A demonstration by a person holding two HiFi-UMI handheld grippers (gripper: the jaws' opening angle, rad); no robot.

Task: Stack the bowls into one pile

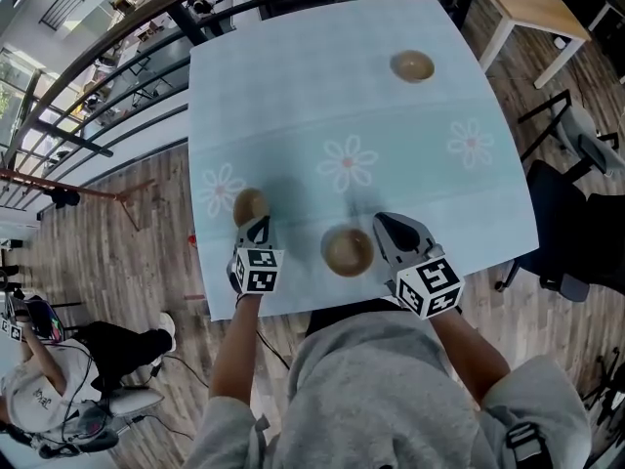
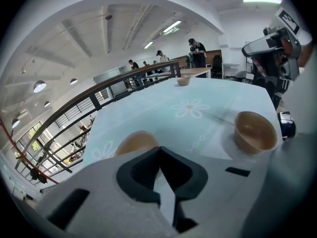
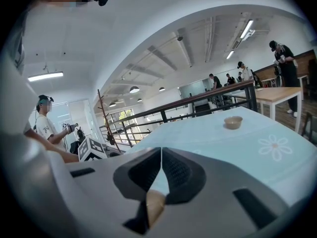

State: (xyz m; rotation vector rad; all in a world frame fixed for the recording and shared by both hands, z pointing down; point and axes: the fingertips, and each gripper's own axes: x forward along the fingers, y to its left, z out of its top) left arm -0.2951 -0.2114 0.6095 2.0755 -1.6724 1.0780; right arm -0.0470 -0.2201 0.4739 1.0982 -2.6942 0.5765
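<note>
The left tool (image 1: 252,223), jaws pressed together, pinches the rim of a tilted bowl (image 1: 250,204) at its tip. The right tool (image 1: 384,221) is closed on nothing. A second bowl (image 1: 348,250) sits just beside it on the table (image 1: 293,96), and a third bowl (image 1: 412,65) lies far across.

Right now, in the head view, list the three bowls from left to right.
left bowl, at the tip of the left gripper → front bowl, near the table's front edge → far bowl
</note>
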